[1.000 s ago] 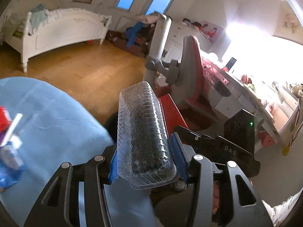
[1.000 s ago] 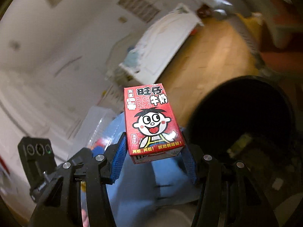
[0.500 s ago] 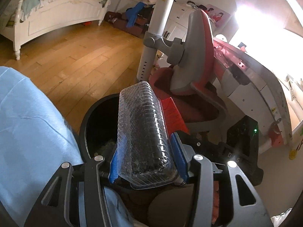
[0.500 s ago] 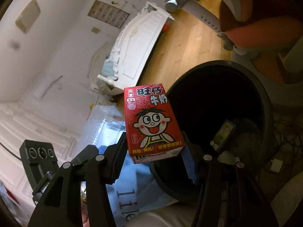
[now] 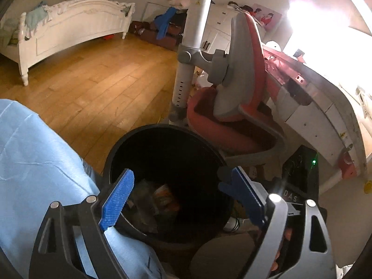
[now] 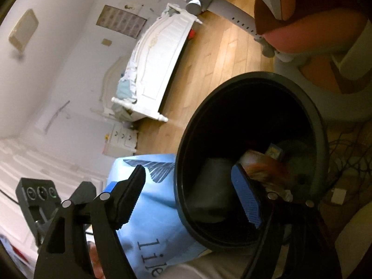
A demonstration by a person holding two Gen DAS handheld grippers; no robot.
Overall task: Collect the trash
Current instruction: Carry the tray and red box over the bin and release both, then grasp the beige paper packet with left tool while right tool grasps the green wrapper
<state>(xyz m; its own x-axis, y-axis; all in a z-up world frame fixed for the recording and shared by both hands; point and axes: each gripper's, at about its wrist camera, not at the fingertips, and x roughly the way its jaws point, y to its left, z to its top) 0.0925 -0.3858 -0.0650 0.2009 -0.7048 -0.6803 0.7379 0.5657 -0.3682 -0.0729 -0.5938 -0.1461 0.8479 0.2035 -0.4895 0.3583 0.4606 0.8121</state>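
Observation:
A black round trash bin [image 5: 116, 148] stands on the floor beside the blue-covered table; it also shows in the right wrist view [image 6: 322, 130]. Trash [image 5: 160, 197] lies at its bottom, and in the right wrist view the trash [image 6: 260, 165] includes a dark container and an orange wrapper. My left gripper [image 5: 179, 195] is open and empty above the bin mouth. My right gripper [image 6: 193, 195] is open and empty over the bin's near rim. The other gripper's black body [image 5: 300, 176] shows at the right of the left wrist view.
A blue cloth [image 5: 34, 162] covers the table edge left of the bin, also in the right wrist view [image 6: 151, 220]. A red-and-grey chair [image 5: 232, 107] and a desk [image 5: 313, 97] stand behind the bin. A white bed [image 5: 69, 30] stands across the wooden floor [image 5: 97, 83].
Both grippers have opened. The clear plastic tray has left my left gripper and the red milk carton has left my right gripper. Both grippers have come closer over the bin.

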